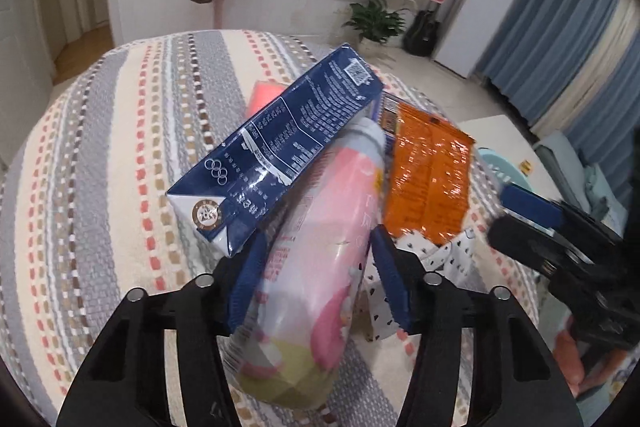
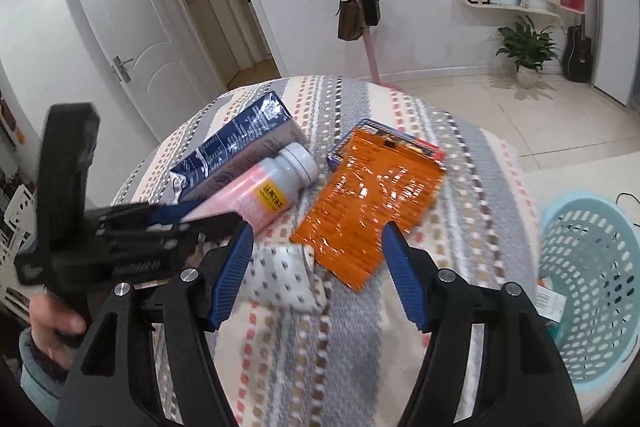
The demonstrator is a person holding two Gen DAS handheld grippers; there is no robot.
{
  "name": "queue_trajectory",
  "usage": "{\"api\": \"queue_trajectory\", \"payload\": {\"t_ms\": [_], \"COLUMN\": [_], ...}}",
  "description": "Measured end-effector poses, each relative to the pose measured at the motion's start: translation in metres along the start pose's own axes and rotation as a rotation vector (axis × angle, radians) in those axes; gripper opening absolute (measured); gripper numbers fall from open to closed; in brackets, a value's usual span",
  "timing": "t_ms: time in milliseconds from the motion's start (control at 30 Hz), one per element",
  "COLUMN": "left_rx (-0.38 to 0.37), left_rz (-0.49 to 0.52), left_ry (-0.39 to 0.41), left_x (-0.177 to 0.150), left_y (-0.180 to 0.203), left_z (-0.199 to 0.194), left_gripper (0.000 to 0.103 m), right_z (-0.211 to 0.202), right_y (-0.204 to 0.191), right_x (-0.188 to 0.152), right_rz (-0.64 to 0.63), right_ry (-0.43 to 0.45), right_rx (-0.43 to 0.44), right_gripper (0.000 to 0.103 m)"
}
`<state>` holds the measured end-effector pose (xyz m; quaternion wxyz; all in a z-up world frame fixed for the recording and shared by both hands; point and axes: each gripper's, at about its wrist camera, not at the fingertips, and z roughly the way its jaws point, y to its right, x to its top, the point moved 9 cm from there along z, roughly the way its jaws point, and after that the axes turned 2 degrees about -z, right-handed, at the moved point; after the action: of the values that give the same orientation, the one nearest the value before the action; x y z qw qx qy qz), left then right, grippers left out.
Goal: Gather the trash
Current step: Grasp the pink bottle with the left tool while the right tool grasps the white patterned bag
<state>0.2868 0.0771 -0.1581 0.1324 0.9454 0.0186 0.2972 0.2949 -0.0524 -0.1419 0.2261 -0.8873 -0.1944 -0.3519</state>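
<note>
My left gripper point(image 1: 316, 279) is shut on a pink and white plastic bottle point(image 1: 320, 251), which also shows in the right wrist view point(image 2: 260, 191). A dark blue carton point(image 1: 276, 151) leans on the bottle's left side; it also shows in the right wrist view point(image 2: 236, 147). An orange foil wrapper point(image 1: 428, 179) lies to the right and shows in the right wrist view point(image 2: 368, 199). A crumpled white dotted paper point(image 2: 280, 279) lies below it. My right gripper point(image 2: 316, 267) is open over the wrapper's near edge and the paper.
Everything lies on a table with a striped woven cloth point(image 2: 320, 367). A light blue perforated basket point(image 2: 592, 287) stands at the table's right side. A pink item point(image 1: 264, 95) peeks out behind the carton. A plant point(image 2: 524, 47) and a guitar point(image 2: 578, 51) stand by the far wall.
</note>
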Motion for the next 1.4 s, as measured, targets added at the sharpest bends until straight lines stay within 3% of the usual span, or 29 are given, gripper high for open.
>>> {"api": "queue_trajectory", "payload": {"t_ms": [67,133,300,467,800,867,900,933,1000,1067,1100,1200,1300,1400], "left_rx": [-0.009,-0.031,-0.092,-0.095,-0.095,-0.101,-0.113,-0.123,-0.117,-0.111,-0.12,-0.152,-0.172,-0.109], "left_rz": [-0.005,-0.019,-0.069,-0.099,-0.148,-0.15,-0.151,-0.156,-0.17,-0.172,-0.174,-0.176,-0.153,-0.14], "left_ry": [-0.001,0.003,0.018,0.061,0.148,0.154,0.154,0.151,0.155,0.145,0.131,0.098,0.074,0.035], "left_x": [-0.006,-0.013,-0.045,-0.068,-0.078,-0.082,-0.084,-0.085,-0.088,-0.092,-0.095,-0.104,-0.11,-0.114], "left_y": [-0.001,-0.002,-0.008,-0.018,-0.038,-0.038,-0.04,-0.041,-0.048,-0.053,-0.053,-0.048,-0.032,-0.029], "left_z": [-0.005,-0.011,-0.036,-0.065,-0.104,-0.106,-0.107,-0.108,-0.111,-0.111,-0.109,-0.103,-0.096,-0.08], "left_gripper": [0.049,0.049,0.048,0.047,0.041,0.032,0.014,0.009,0.009,0.009,0.018,0.063,0.066,0.066], "right_z": [0.009,0.018,0.027,0.02,-0.006,-0.016,-0.021,-0.027,-0.035,-0.041,-0.042,-0.042,-0.038,-0.023], "right_y": [-0.003,-0.005,-0.014,-0.034,-0.072,-0.084,-0.086,-0.087,-0.084,-0.078,-0.076,-0.076,-0.082,-0.084], "right_x": [0.002,0.003,-0.002,-0.028,-0.087,-0.092,-0.092,-0.093,-0.093,-0.096,-0.099,-0.109,-0.115,-0.119], "right_rz": [0.005,0.017,0.017,0.0,-0.028,-0.054,-0.069,-0.084,-0.12,-0.163,-0.174,-0.21,-0.283,-0.341], "right_ry": [-0.01,-0.029,-0.061,-0.116,-0.193,-0.188,-0.175,-0.161,-0.13,-0.108,-0.112,-0.14,-0.151,-0.165], "right_rx": [0.011,0.032,0.07,0.133,0.192,0.219,0.219,0.209,0.16,0.114,0.107,0.111,0.109,0.074], "right_gripper": [0.042,0.036,0.036,0.036,0.036,0.036,0.037,0.039,0.059,0.064,0.064,0.065,0.067,0.067]}}
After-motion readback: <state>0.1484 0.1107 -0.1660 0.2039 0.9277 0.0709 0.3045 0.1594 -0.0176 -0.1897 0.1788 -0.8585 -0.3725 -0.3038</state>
